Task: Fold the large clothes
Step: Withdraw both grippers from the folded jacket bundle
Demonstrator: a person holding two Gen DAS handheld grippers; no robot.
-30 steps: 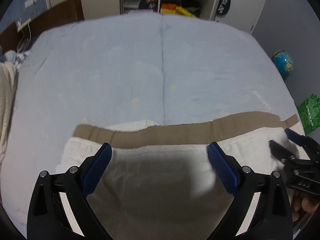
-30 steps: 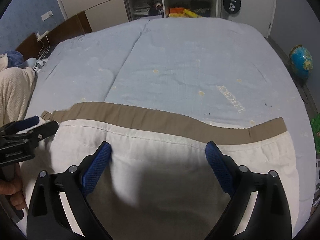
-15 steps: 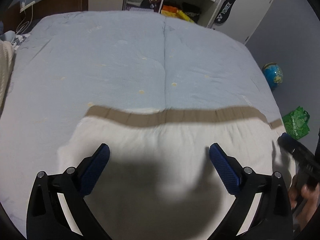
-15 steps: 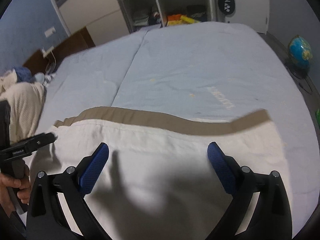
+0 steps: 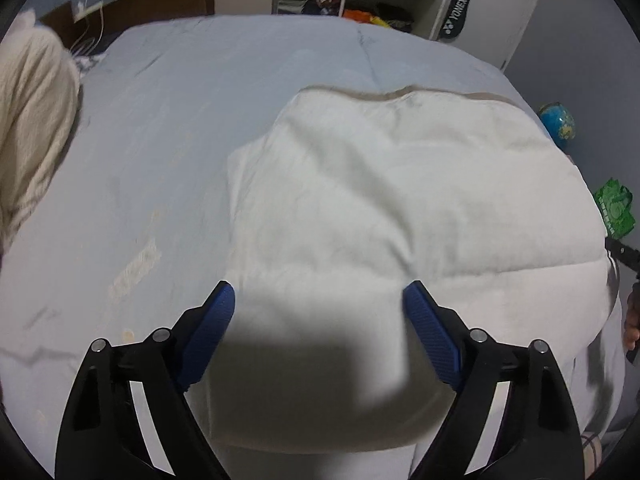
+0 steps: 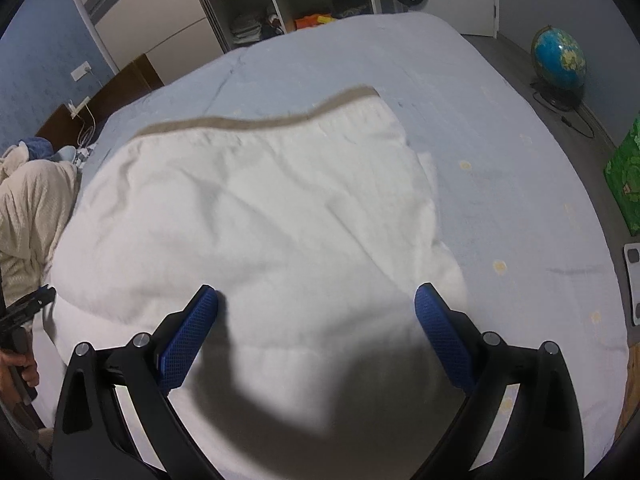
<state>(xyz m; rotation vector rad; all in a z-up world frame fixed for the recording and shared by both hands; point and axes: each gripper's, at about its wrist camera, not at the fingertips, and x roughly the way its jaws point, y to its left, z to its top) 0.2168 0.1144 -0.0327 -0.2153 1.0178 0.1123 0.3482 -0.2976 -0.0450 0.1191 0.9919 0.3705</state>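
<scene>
A large cream-white cloth (image 5: 400,184) with a tan band (image 6: 256,122) along its far edge lies spread on the light blue bed (image 5: 160,140). My left gripper (image 5: 319,292) hovers over the cloth's near left part. Its jaws are closing but still stand wide, with only the flat cloth below them and nothing pinched. My right gripper (image 6: 317,293) stands open over the near right part of the cloth (image 6: 260,208), its blue pads (image 6: 188,340) touching nothing. Each view shows the other gripper only as a dark tip at its edge.
A cream knitted blanket (image 5: 32,120) is heaped at the bed's left side. Beyond the bed stand open wardrobe shelves (image 6: 280,8). A globe (image 6: 558,58) and a green bag (image 6: 628,176) sit on the floor to the right. A hand (image 6: 16,368) shows at the lower left.
Both grippers have pulled back toward the near edge, so the tan band now lies far from the fingertips and more cloth shows. The left jaws have narrowed slightly.
</scene>
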